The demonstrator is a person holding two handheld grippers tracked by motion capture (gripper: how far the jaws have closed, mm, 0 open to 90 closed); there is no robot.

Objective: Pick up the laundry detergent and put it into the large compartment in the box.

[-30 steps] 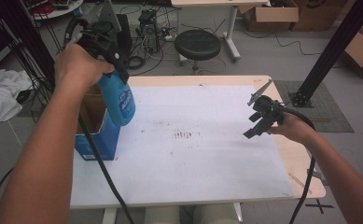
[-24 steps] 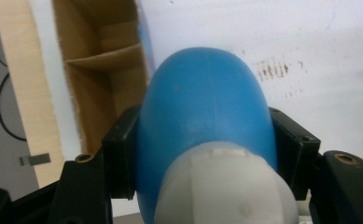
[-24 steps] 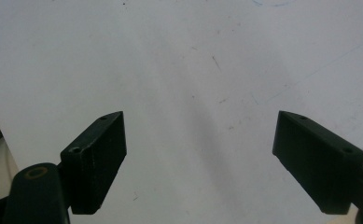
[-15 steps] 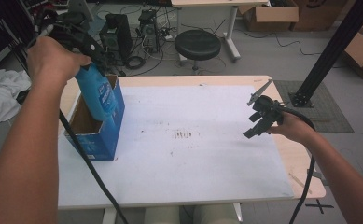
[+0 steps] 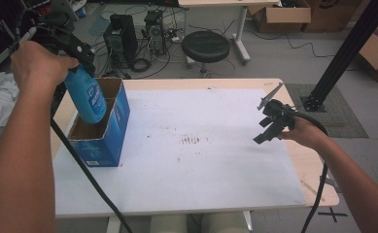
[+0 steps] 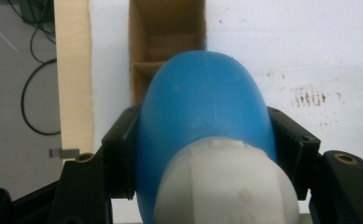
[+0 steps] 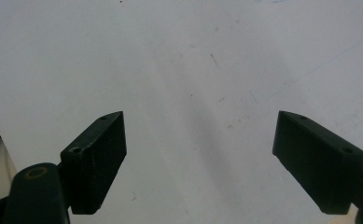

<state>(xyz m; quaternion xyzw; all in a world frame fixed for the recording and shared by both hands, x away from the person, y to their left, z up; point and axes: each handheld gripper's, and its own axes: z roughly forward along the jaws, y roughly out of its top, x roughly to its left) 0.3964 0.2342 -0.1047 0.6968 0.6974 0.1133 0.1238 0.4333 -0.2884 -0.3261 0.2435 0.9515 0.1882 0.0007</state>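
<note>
At table's left edge: blue carton [image 5: 104, 133] is standing open-topped.
Left gripper [image 6: 202, 144]: jaws are clamping blue bottle [image 5: 87, 97], its base dipping into carton.
Right gripper [image 7: 200, 158]: jaws are gaping wide over white tabletop [image 5: 215, 170], holding nothing.

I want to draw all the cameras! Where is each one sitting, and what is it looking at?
High view: above the table, looking forward and down; both forearms and hands show.
Left gripper view: rides the left gripper, looking along its jaws at the blue bottle over the open box.
Right gripper view: rides the right gripper, facing the white tabletop.
Shared: the bottle and box.
</note>
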